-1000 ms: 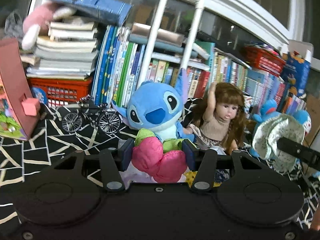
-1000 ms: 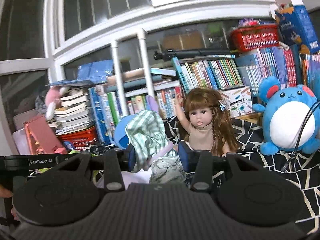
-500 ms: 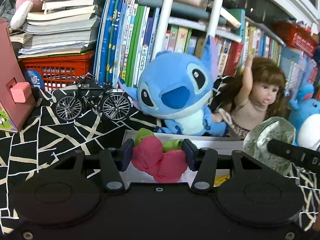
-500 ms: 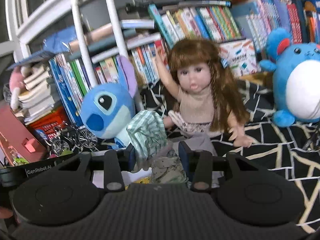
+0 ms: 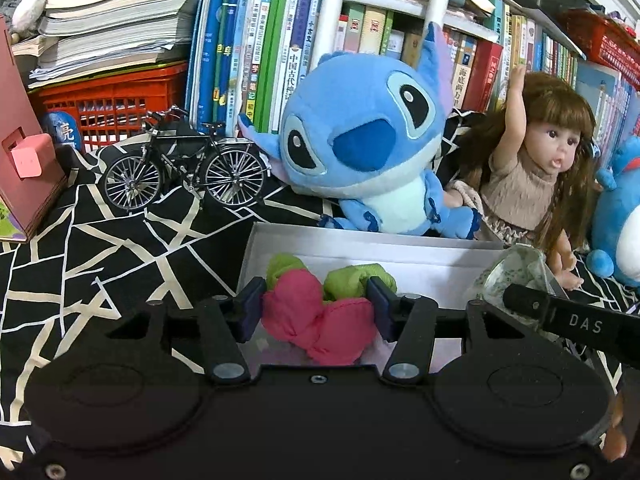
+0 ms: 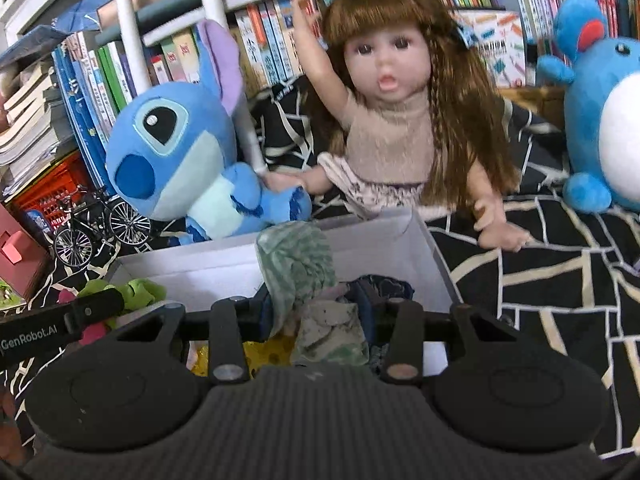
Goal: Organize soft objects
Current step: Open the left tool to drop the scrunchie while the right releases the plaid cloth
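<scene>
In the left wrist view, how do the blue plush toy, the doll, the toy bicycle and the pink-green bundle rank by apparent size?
1. blue plush toy
2. doll, partly hidden
3. toy bicycle
4. pink-green bundle; its closeness to the camera makes 3 and 4 unsure.

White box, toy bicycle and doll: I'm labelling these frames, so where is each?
White box (image 5: 360, 246): left wrist view, far wall.
Toy bicycle (image 5: 234, 172): left wrist view, rear wheel.
Doll (image 6: 384, 136): right wrist view, beige top.

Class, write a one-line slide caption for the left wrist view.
Left claw, jaws opening, holds a pink-and-green soft bundle over a white box.
</scene>
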